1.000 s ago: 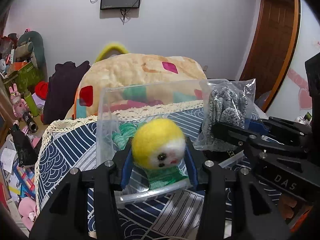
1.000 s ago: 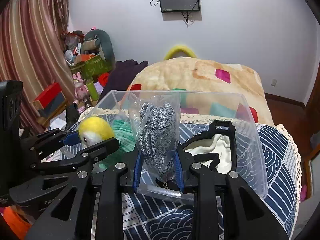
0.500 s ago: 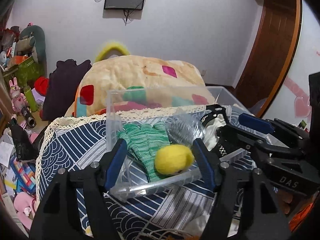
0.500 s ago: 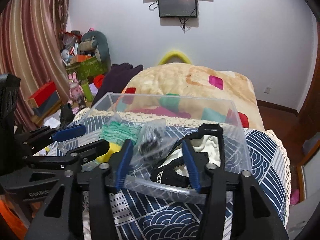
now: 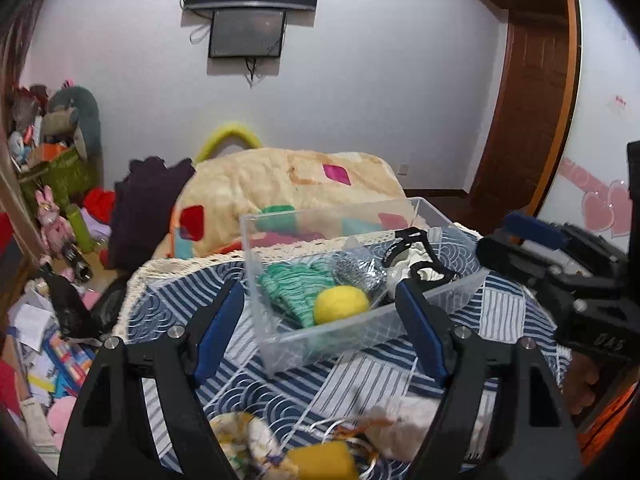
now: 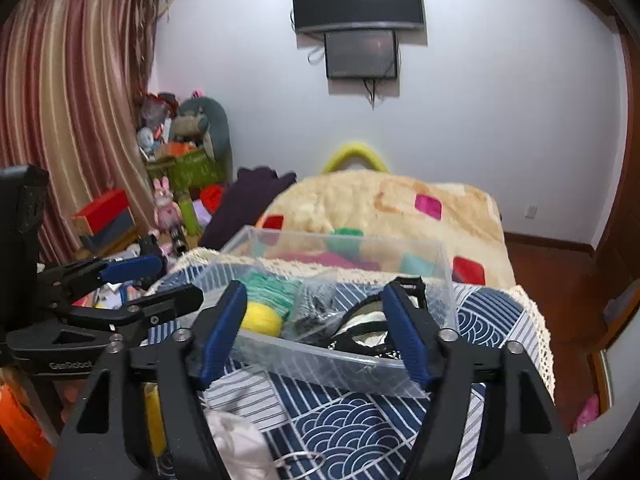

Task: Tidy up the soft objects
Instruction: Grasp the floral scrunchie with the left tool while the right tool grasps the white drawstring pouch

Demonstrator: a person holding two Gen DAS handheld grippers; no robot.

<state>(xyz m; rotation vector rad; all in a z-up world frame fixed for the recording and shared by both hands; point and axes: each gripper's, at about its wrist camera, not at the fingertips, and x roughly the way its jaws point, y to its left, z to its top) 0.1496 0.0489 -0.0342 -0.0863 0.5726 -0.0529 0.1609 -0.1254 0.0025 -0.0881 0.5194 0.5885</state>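
A clear plastic bin (image 5: 340, 332) (image 6: 320, 356) stands on a blue patterned cloth. In it lie a yellow fuzzy ball toy (image 5: 340, 304) (image 6: 262, 318), a green knit glove (image 5: 296, 284) (image 6: 272, 286), a bagged grey glove (image 5: 358, 270) (image 6: 312, 312) and a black-and-white item (image 5: 416, 260) (image 6: 368, 324). My left gripper (image 5: 320, 328) is open and empty, held back in front of the bin. My right gripper (image 6: 316, 328) is open and empty, also in front of the bin. Each gripper shows in the other's view: the right one (image 5: 560, 276), the left one (image 6: 120, 292).
More soft items lie on the cloth (image 5: 360, 384) near me: a yellow piece (image 5: 320, 460), white fabric (image 6: 236, 440) and a patterned piece (image 5: 248, 440). A beige blanket (image 6: 380, 208) is piled behind the bin. Toys and clutter fill the floor at left (image 5: 60, 240).
Both grippers opened and dropped the yellow ball toy and the bagged grey glove into the bin, then pulled back and up from it.
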